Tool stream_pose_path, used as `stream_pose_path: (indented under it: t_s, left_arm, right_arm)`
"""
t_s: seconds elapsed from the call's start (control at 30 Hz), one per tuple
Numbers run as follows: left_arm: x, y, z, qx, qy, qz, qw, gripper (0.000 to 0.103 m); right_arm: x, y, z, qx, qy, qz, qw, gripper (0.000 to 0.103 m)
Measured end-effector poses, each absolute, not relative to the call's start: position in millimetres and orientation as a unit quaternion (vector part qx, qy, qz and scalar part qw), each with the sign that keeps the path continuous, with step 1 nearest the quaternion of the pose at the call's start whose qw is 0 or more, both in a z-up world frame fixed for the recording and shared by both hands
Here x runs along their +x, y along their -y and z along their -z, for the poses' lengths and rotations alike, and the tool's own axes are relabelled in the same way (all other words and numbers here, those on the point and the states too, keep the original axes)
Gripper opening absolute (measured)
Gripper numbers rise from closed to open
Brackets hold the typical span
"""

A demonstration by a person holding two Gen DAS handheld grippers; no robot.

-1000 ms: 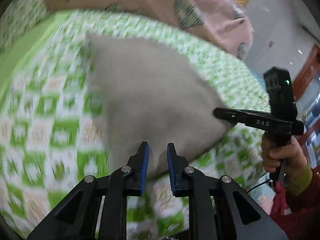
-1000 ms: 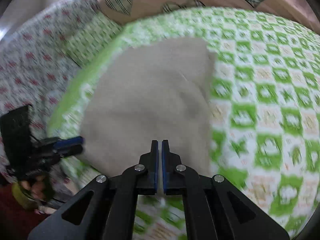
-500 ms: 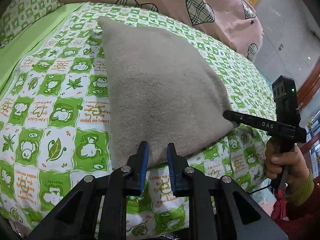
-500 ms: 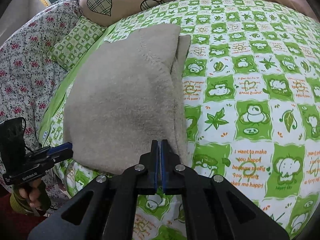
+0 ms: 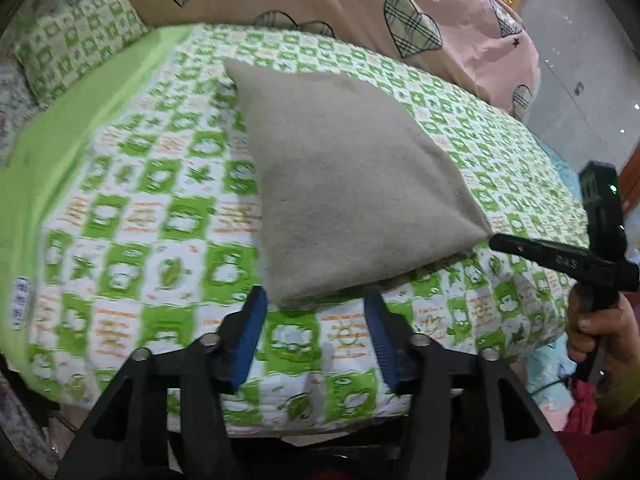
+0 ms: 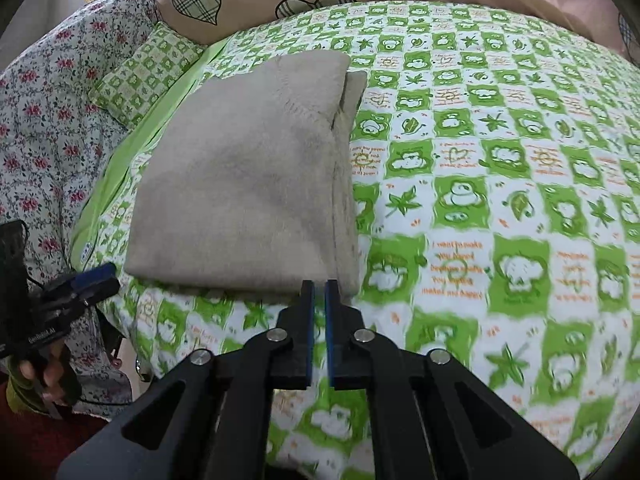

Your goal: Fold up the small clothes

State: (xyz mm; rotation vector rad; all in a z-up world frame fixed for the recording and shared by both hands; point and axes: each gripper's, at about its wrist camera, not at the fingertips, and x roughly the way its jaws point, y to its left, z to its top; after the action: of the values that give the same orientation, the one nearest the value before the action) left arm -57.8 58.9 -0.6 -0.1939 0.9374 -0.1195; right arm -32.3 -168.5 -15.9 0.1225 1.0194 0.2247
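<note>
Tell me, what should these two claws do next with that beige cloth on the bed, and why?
Probably draw both claws back a little. The beige cloth already lies folded in layers on the green checked sheet. The left claw is open at its near edge and holds nothing. The right claw is nearly closed at the near corner; whether it pinches cloth, I cannot tell.

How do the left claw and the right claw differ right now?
The left claw has its jaws spread wide; the right claw has its jaws nearly together, with only a thin slit showing. The left claw sits at the folded beige garment's near left corner, the right claw at its near right corner. Both have blue pads and grip nothing.
</note>
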Motion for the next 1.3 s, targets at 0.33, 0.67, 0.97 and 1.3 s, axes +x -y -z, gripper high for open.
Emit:
stream_pose_path:
  t_s: [0.33,0.67,0.97,1.3]
  left_arm:
    - [-59,-65,-14,-0.095,-0.449,0.014,0.888,0.079]
    - [-55,-64,-12,-0.071,-0.452,-0.031,0.888,0.084]
    - [-27,-69,-9,-0.079,-0.469,-0.052,0.878,0.086]
    - [-8,-60,-20,-0.046,-0.457,-0.074,0.885,0.088]
  right_arm:
    - [-50,161,-2,0.062,-0.46,-0.122,0.877,0.05]
    - [-43,153,-3,0.058,-0.453,-0.129,0.88,0.073]
    - [-23,142,-2,0.049,-0.454,-0.14,0.879,0.074]
    - [-4,135,-8,0.036,-0.448,-0.15,0.88,0.078]
